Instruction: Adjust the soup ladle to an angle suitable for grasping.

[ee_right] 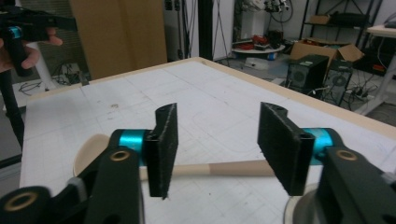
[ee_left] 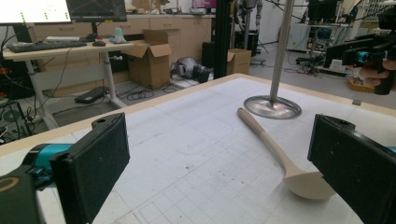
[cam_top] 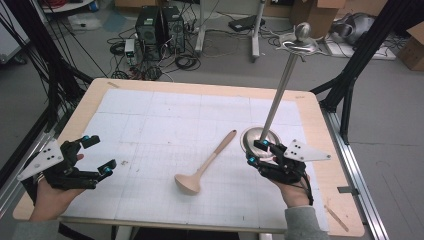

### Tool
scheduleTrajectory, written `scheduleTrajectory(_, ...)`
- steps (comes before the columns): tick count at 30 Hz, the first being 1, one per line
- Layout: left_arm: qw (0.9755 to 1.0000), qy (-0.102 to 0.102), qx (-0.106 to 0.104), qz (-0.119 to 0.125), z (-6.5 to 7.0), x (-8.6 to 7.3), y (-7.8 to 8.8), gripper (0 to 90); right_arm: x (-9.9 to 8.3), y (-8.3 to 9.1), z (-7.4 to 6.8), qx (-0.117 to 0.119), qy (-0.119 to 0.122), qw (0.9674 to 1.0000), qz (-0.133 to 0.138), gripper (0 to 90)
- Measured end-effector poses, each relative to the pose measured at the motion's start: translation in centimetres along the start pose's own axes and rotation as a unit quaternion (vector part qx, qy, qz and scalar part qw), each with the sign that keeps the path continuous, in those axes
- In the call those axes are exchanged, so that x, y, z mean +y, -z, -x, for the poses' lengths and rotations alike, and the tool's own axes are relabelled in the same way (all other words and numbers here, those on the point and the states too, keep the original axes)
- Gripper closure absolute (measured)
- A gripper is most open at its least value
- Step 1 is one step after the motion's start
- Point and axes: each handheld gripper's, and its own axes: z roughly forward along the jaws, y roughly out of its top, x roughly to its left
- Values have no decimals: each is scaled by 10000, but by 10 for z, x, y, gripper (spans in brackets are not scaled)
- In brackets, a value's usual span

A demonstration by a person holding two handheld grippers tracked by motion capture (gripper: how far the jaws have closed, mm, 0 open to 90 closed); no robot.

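Observation:
A pale wooden ladle (cam_top: 210,161) lies on the white grid mat (cam_top: 165,120), bowl toward the front and handle pointing at a metal stand (cam_top: 280,90) with a round base and a tall pole with a ball on top. My right gripper (cam_top: 257,152) hovers at the near edge of that base. In the right gripper view (ee_right: 217,140) its jaws stand part-way apart with nothing pressed between them, and the ladle handle (ee_right: 219,169) runs across beyond the gap. My left gripper (cam_top: 99,154) is held at the table's left, wide open and empty (ee_left: 219,158), facing the ladle (ee_left: 275,149).
The wooden table (cam_top: 150,87) ends close behind the stand. A thin wooden stick (cam_top: 336,218) lies at the front right corner. Computer towers (cam_top: 160,27), cables and cardboard boxes crowd the floor beyond the far edge. A black frame post (cam_top: 360,55) rises at the right.

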Motion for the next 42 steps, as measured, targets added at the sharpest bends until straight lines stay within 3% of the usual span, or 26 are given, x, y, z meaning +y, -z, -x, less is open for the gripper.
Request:
scheduleTrajectory(1, 10000, 9, 5, -5, 0, 0, 0, 59, 0, 0, 0, 0, 0, 10000, 0, 561)
scheduleTrajectory(2, 10000, 12, 3, -17, 0, -1, 0, 59, 1, -4, -3, -38, 69, 10000, 39, 639)
scheduleTrajectory(4, 10000, 13, 2, -20, 0, -1, 0, 59, 2, -5, -3, -38, 69, 10000, 53, 666)
scheduleTrajectory(6, 10000, 13, 6, -11, 1, -1, 0, 59, 4, -14, -6, -63, 53, 9999, 61, 762)
scheduleTrajectory(11, 10000, 12, 6, 4, 1, 0, 1, 59, 8, -29, -10, -7, 101, 9999, -17, 847)
scheduleTrajectory(14, 10000, 4, 8, -6, 2, 0, 0, 59, 11, -39, -12, 24, 148, 9999, -80, 856)
scheduleTrajectory(20, 10000, 0, -4, -80, 2, -2, 0, 59, 13, -57, -12, -30, -13, 9999, -142, 890)
scheduleTrajectory(24, 9997, -139, -55, -193, 6, -1, -2, 59, 12, -70, -12, 65, -33, 9996, -260, 891)
scheduleTrajectory(29, 9996, -147, -39, -221, 5, -2, -2, 59, 10, -84, -13, 175, -26, 9991, -398, 891)
scheduleTrajectory(38, 9998, -12, 53, -190, 1, -7, 5, 59, -2, -118, -18, 391, -127, 9955, -856, 893)
scheduleTrajectory(42, 9998, -20, 75, -186, 1, -7, 8, 59, -7, -129, -20, 485, -66, 9939, -993, 893)
